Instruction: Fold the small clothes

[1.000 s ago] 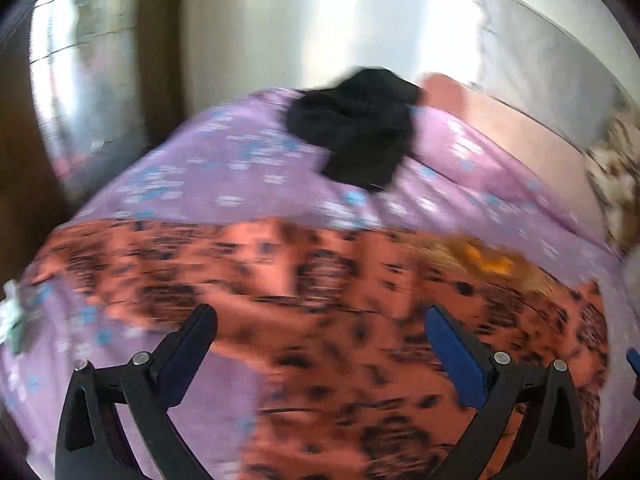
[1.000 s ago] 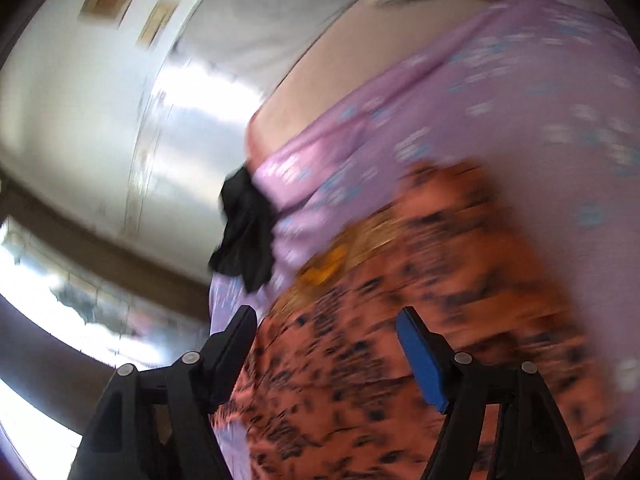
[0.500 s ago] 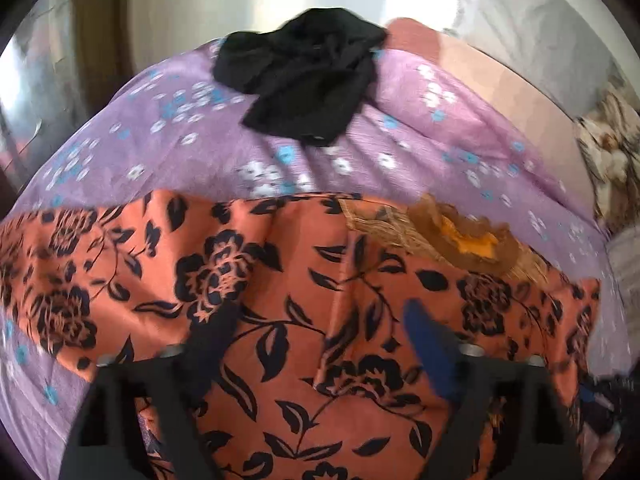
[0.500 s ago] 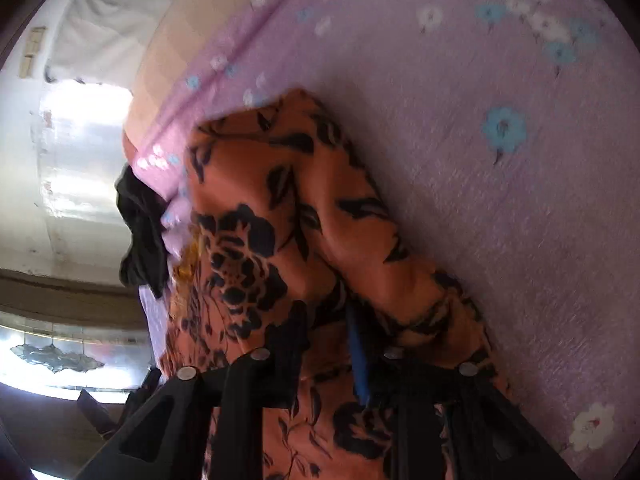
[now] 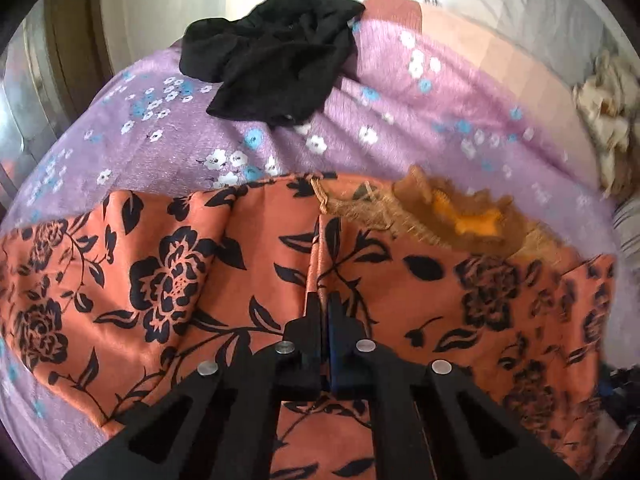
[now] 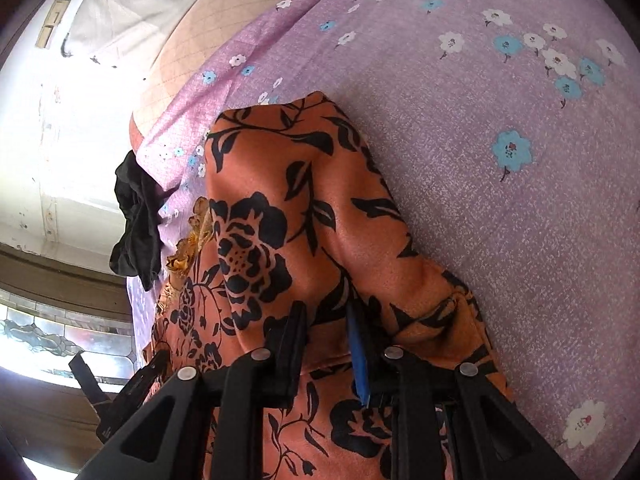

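Orange flowered garment (image 5: 248, 280) lay spread on the purple bedsheet (image 5: 168, 140), near the black cloth (image 5: 276, 60). Left tool (image 5: 322, 304) had just closed, pinching a fabric ridge; right tool (image 6: 326, 320) clamped a bunched fold. Grasping was under way; next likely called for lifting both together.

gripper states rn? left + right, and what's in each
Left gripper: jaws just closed, pinching a ridge of the orange floral garment.
Right gripper: jaws narrowed in the last second, shut on a bunched fold of the same garment.
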A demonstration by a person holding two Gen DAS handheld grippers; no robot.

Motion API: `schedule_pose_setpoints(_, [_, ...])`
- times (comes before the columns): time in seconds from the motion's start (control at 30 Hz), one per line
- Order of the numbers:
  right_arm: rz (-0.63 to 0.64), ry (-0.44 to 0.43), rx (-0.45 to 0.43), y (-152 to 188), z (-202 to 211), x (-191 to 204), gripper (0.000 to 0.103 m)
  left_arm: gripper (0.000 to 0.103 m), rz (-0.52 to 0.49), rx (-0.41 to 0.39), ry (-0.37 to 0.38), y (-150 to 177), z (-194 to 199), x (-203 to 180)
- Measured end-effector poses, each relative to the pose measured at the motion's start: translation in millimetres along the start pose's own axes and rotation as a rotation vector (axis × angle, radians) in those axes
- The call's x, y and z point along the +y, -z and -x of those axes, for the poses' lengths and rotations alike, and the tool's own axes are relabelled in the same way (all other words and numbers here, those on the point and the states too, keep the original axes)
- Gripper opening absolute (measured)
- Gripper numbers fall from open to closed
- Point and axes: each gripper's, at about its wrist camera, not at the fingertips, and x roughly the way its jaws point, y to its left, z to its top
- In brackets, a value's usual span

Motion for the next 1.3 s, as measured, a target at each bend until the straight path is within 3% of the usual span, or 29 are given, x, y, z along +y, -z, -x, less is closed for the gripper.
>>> schedule_pose_setpoints(0.17, [0.062, -0.050, -0.257, -5.4, 60.6, 9.6, 0.025, 0.003, 0.028, -0.083, 0.046, -5.1, 41.6, 11.5])
schedule_pose_setpoints(0.27, [0.097, -0.096, -0.344, -2.7, 76.7, 15.9, 0.026, 0.003, 0.020, -0.092, 0.003, -2.9, 57.5, 23.4])
schedule_pose_setpoints(0.4, [0.114, -0.096, -0.223, -0.8, 46.5, 24.1, 0.026, 0.003, 0.008, -0.033, -0.094, 12.3, 50.3, 38.9])
schedule_pose_setpoints(0.47, [0.102, -0.045, -0.067, 0.5, 11.8, 21.6, 0.029, 0.007, 0.006, 0.036, -0.083, 19.3, 35.0, 46.3])
schedule_pose_setpoints(0.5, [0.092, 0.003, 0.002, 1.1, -2.4, 19.1, 0.039, 0.007, 0.000, 0.080, -0.081, 20.5, 26.0, 48.8])
schedule_pose_setpoints(0.53, [0.093, 0.018, 0.015, 4.7, -10.2, 16.0, 0.041, 0.008, 0.013, 0.120, -0.084, 20.1, 19.8, 55.2])
schedule_pose_setpoints(0.6, [0.121, 0.024, -0.036, 4.0, -0.1, 21.5, 0.042, 0.008, 0.079, 0.099, -0.069, 14.3, 28.0, 74.8])
schedule_pose_setpoints(0.63, [0.142, 0.022, -0.044, 3.3, 4.3, 25.4, 0.049, 0.018, 0.122, 0.048, -0.065, 8.7, 41.1, 90.7])
schedule_pose_setpoints(0.67, [0.162, 0.004, -0.072, 3.0, 10.8, 28.5, 0.052, 0.046, 0.153, 0.003, -0.083, 4.4, 52.5, 104.3])
schedule_pose_setpoints(0.7, [0.175, -0.009, -0.107, 4.4, 16.8, 30.3, 0.059, 0.064, 0.203, -0.066, -0.145, 0.5, 69.3, 126.6])
schedule_pose_setpoints(0.73, [0.183, -0.007, -0.128, 5.0, 20.2, 31.2, 0.067, 0.088, 0.250, -0.114, -0.212, 0.4, 80.6, 143.7])
schedule_pose_setpoints(0.77, [0.192, -0.001, -0.142, 5.7, 23.2, 32.8, 0.069, 0.090, 0.304, -0.159, -0.284, 1.8, 91.1, 163.3])
schedule_pose_setpoints(0.83, [0.187, 0.000, -0.129, 5.5, 19.7, 31.7, 0.069, 0.090, 0.436, -0.192, -0.398, 8.9, 106.4, 210.8])
schedule_pose_setpoints(0.87, [0.183, -0.002, -0.120, 6.1, 17.8, 32.2, 0.069, 0.090, 0.502, -0.179, -0.406, 15.4, 109.1, 232.7])
schedule_pose_setpoints(0.97, [0.201, -0.008, -0.099, 13.7, 8.5, 41.7, 0.069, 0.090, 0.784, -0.117, -0.370, 43.4, 106.4, 303.2])
schedule_pose_setpoints(1.03, [0.237, -0.005, -0.104, 20.7, 7.0, 50.0, 0.069, 0.089, 0.938, -0.126, -0.299, 66.6, 103.6, 341.8])
schedule_pose_setpoints(1.13, [0.290, 0.014, -0.109, 28.1, -2.3, 64.4, 0.069, 0.086, 0.998, -0.156, -0.199, 73.3, 96.3, 370.4])
schedule_pose_setpoints(1.3, [0.312, 0.016, -0.085, 32.1, -11.4, 67.4, 0.069, 0.063, 1.037, -0.239, -0.098, 75.8, 89.5, 400.4])
